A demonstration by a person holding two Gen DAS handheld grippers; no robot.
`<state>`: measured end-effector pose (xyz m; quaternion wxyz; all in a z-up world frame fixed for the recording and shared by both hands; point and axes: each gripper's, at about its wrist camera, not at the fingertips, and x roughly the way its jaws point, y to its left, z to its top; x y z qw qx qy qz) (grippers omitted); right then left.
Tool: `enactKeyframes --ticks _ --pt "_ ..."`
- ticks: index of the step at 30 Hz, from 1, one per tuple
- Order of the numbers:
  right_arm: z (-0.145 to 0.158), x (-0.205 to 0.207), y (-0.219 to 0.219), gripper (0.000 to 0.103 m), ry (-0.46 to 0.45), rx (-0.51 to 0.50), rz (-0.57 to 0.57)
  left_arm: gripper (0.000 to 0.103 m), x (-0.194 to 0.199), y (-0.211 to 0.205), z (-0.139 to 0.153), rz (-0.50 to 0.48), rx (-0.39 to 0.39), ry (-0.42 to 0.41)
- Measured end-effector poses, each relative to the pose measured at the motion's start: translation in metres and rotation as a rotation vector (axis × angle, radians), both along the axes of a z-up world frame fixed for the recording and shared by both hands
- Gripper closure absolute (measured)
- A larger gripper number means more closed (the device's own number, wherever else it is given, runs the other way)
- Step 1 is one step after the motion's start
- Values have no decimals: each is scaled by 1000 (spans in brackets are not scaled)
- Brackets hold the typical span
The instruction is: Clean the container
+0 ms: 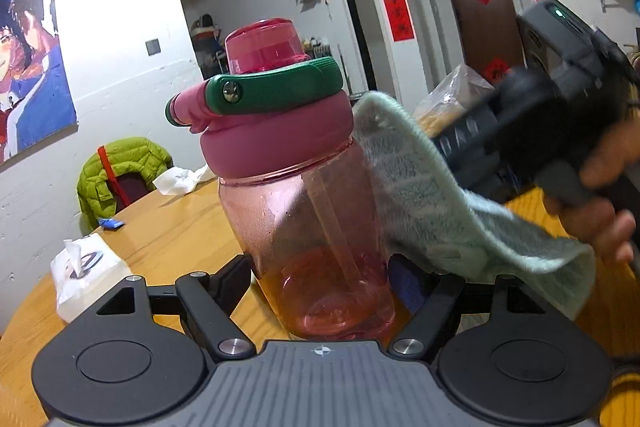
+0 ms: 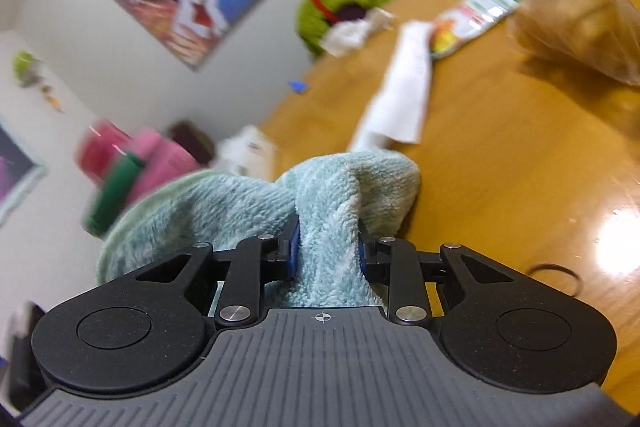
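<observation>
A clear pink bottle point(image 1: 316, 227) with a pink lid and a green carry loop stands upright on the wooden table, and my left gripper point(image 1: 324, 275) is shut on its lower body. A pale green towel point(image 1: 432, 195) lies against the bottle's right side. In the right wrist view my right gripper point(image 2: 328, 251) is shut on a bunched fold of that towel point(image 2: 320, 211). The bottle point(image 2: 124, 171) shows blurred at the left behind the cloth. A hand point(image 1: 600, 195) holds the right gripper's body at the right edge of the left wrist view.
A tissue pack point(image 1: 88, 275) lies on the table point(image 1: 180, 227) at left, with crumpled paper point(image 1: 180, 179) and a green jacket point(image 1: 120, 171) on a chair behind. A plastic bag point(image 2: 584, 7), snack packets point(image 2: 472, 15), white paper point(image 2: 400, 95) and a hair band point(image 2: 556, 279) lie on the table.
</observation>
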<state>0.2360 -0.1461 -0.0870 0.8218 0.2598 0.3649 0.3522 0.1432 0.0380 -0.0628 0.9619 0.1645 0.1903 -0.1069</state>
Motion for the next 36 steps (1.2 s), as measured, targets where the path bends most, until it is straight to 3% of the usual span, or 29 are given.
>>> enactKeyframes --ticks 4,7,10,12,17,25,30,36 --pt "-3 2 -1 74 4 -43 -5 27 -7 1 -6 0 -11 -30" --pt "2 0 -6 74 -25 -22 -34 16 -15 5 -6 40 -26 -14" --pt "6 -3 -16 74 -67 42 -96 17 -28 3 0 80 -23 -15" --pt "6 1 -19 74 -77 107 -121 17 -35 -2 2 46 -22 -24" --pt "-5 26 -5 73 25 260 -59 23 -43 -14 -4 -48 12 -58" --pt "4 15 -1 71 39 139 69 24 -38 1 -3 -2 -55 -60" --pt "18 -8 1 71 -28 41 147 28 -42 2 -3 -11 -77 -63" --pt "14 -9 2 73 -29 38 98 28 -46 0 -3 -24 -74 -70"
